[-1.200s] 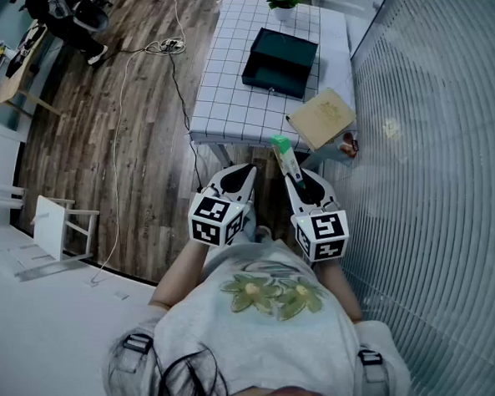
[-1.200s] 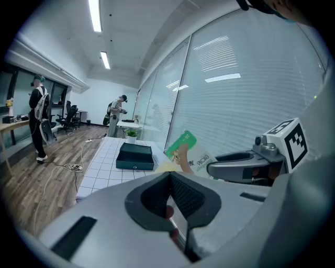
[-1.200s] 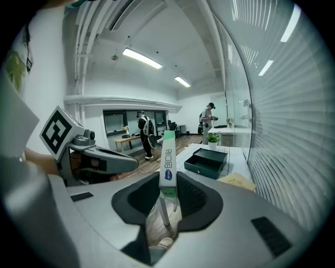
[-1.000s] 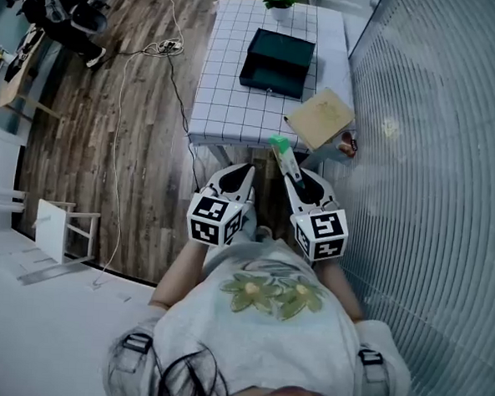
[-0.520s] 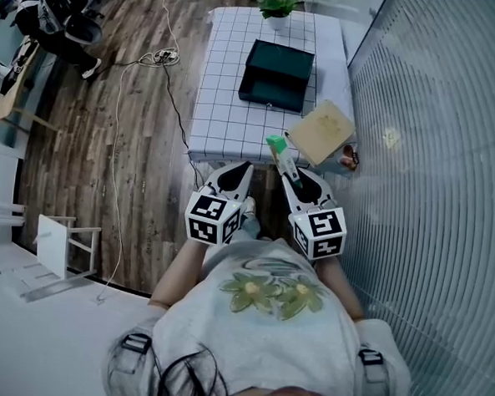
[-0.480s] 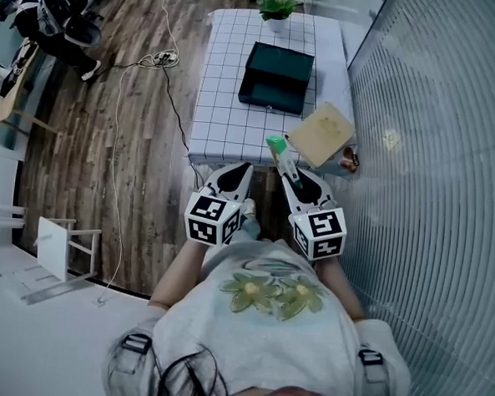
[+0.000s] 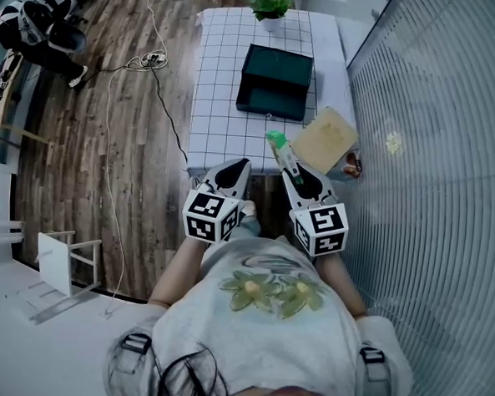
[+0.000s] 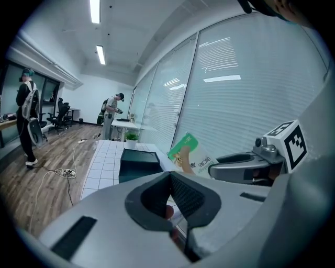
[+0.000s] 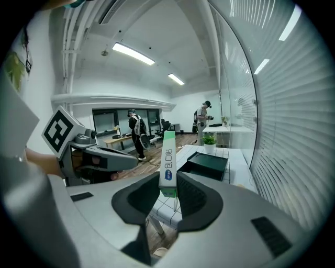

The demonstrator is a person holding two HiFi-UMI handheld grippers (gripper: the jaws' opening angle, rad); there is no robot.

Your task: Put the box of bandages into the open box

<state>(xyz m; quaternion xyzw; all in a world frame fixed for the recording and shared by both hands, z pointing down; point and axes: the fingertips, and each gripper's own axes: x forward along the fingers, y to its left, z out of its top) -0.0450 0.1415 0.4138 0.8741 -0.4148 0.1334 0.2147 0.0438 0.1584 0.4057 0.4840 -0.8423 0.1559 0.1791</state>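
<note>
The box of bandages (image 7: 280, 147), slim, white and green, stands upright between the jaws of my right gripper (image 7: 289, 166), which is shut on its lower end (image 9: 168, 162). It also shows in the left gripper view (image 8: 184, 152). The open box (image 7: 268, 105) is dark green and sits on the checked table (image 7: 219, 108) ahead of both grippers, seen too from the left (image 8: 138, 159) and from the right (image 9: 207, 163). My left gripper (image 7: 231, 168) is held beside the right one, short of the table's near edge. Its pads meet with nothing between them (image 8: 168, 178).
A tan flat lid (image 7: 325, 139) overhangs the table's near right corner. A potted plant (image 7: 270, 3) stands at the far end. A glass wall with blinds (image 7: 434, 162) runs along the right. Cables (image 7: 143, 61) and a white stool (image 7: 64, 257) are on the wooden floor at left.
Both grippers have moved forward toward the table, which now lies closer under them. The right gripper still holds the box of bandages the same way.
</note>
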